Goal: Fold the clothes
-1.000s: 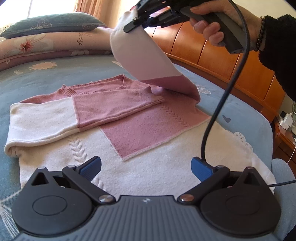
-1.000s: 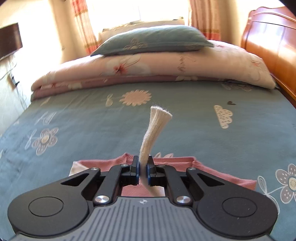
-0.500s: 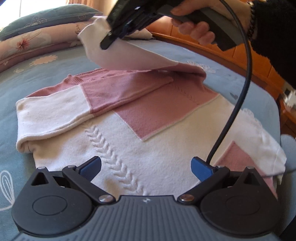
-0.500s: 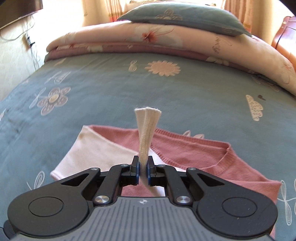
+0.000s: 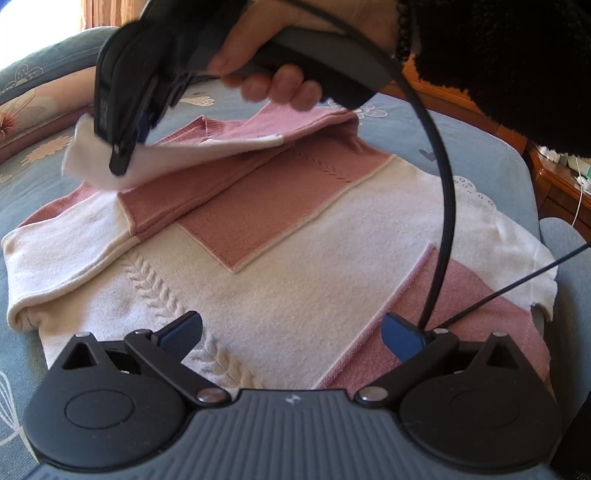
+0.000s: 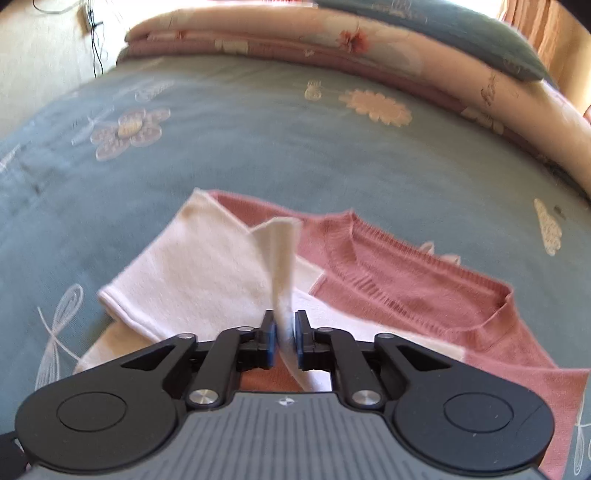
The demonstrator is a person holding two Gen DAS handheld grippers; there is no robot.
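A pink and white knit sweater (image 5: 288, 236) lies flat on the bed, one sleeve (image 5: 74, 240) folded across its chest. My right gripper (image 6: 285, 345) is shut on the white cuff of the other sleeve (image 6: 282, 266) and holds it low over the folded sleeve (image 6: 192, 266) and pink collar (image 6: 406, 280). In the left wrist view the right gripper (image 5: 120, 158) hangs over the sweater's far left with the sleeve (image 5: 207, 147) draped from it. My left gripper (image 5: 291, 332) is open and empty above the sweater's hem.
The bed has a blue-grey floral sheet (image 6: 221, 147). A rolled pink quilt (image 6: 369, 48) and a blue pillow (image 6: 461, 33) lie at its head. A wooden bed frame (image 5: 480, 107) runs along the right side, with a bedside cabinet (image 5: 561, 184) beyond.
My right gripper has carried the sleeve cuff leftward and down across the sweater's chest, now low over the folded sleeve. My left gripper stays open and has shifted a little over the hem.
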